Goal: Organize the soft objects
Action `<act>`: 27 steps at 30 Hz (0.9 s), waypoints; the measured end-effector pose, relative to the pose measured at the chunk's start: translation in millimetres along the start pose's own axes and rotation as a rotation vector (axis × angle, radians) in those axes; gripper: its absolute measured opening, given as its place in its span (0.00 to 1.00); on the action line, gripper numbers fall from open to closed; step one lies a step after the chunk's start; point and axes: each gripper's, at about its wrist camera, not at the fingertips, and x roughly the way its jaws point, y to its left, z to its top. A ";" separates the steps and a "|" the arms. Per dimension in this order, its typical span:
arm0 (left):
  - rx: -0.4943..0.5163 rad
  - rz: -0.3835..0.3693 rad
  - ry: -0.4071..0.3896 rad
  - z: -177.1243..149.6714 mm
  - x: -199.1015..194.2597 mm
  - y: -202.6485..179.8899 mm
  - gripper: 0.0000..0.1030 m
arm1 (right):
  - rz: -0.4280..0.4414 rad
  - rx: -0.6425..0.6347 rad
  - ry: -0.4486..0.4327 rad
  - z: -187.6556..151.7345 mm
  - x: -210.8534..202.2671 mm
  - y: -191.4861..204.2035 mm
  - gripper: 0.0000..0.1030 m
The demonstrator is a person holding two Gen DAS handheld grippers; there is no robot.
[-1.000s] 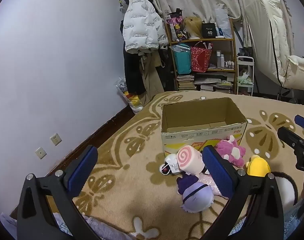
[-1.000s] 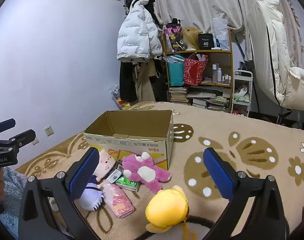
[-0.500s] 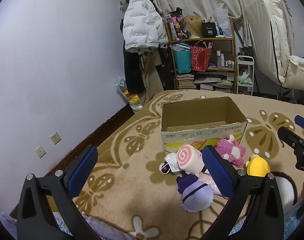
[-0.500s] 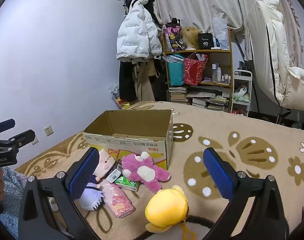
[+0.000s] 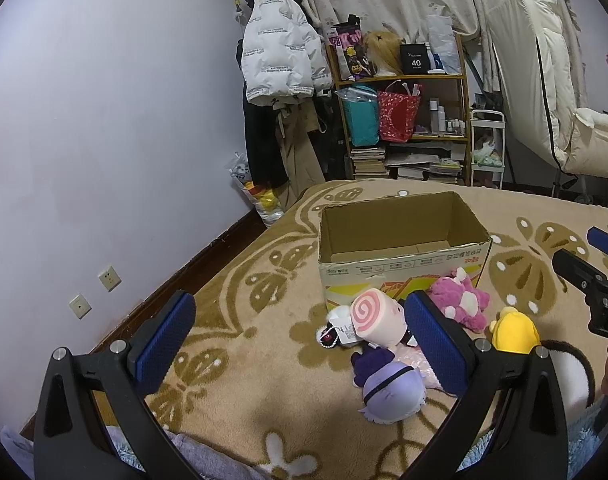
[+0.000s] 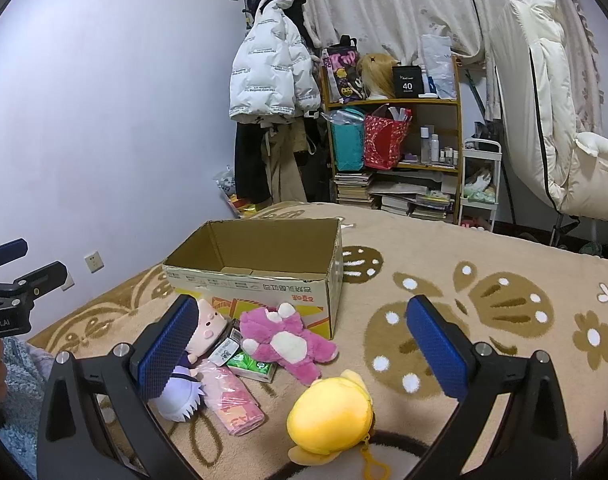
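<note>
1. Nothing has moved since the earlier frames: both grippers hover in the same poses and the toys lie as they did.
2. Left gripper [image 5: 299, 336]: jaws spread wide, holding nothing, above the blanket near the toy heap.
3. Right gripper [image 6: 304, 348]: likewise released and empty, poised over the yellow plush [image 6: 330, 416].
4. Cardboard box [image 6: 255, 280]: open-topped on the patterned blanket [image 6: 484, 280]; what shows of its interior is empty.
5. Soft objects, all outside the box, clustered against its front wall: pink bear [image 6: 283, 338], swirl-faced roll plush [image 5: 378, 316], purple-haired doll [image 5: 392, 384], pink wrapped packet [image 6: 231, 400], green packet [image 6: 251, 366].
6. Progress, by judgement: at the start. No item is boxed or gripped; every toy remains to be lifted in, the yellow one likeliest first.
</note>
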 end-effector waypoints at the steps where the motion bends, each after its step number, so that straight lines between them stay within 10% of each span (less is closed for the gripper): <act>1: -0.001 0.000 0.000 0.1 -0.3 -0.2 1.00 | 0.000 0.000 0.000 0.0 0.0 0.0 1.00; 27: 0.022 -0.008 0.011 2.6 -1.4 -6.5 1.00 | 0.000 -0.001 0.000 0.0 0.2 0.0 1.00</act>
